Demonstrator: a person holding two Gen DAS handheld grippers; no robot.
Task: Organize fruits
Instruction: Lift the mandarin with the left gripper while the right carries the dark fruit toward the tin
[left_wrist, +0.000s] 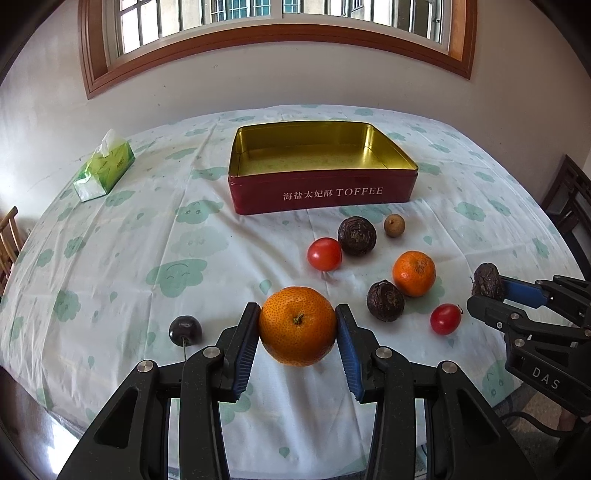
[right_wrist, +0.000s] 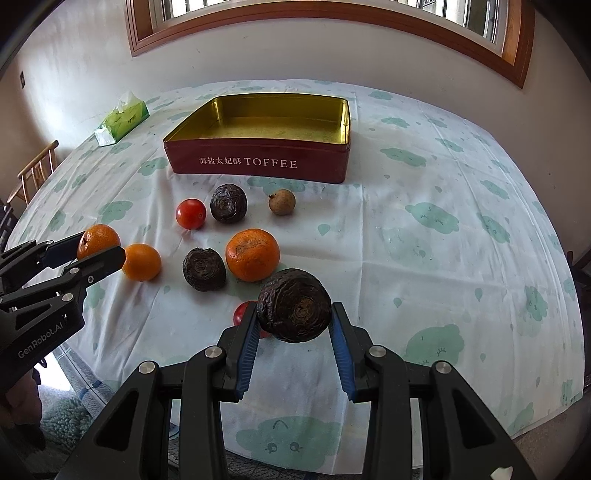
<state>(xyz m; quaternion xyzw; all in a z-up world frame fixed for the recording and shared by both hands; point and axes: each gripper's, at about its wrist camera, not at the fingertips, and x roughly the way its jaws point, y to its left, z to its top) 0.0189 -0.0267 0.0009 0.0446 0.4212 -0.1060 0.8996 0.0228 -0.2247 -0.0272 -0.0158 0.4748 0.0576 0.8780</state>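
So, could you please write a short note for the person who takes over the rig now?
Left tool: shut on the orange.
Right tool: shut on the dark wrinkled fruit.
Toffee tin: open, no fruit inside yet.
Done: only these two picks.
Left: put both in the tin, then the loose fruits on the cloth, such as the tomato and the mandarin.

Both wrist views close, angled down; share toffee tin (left_wrist: 323, 195), fruit.
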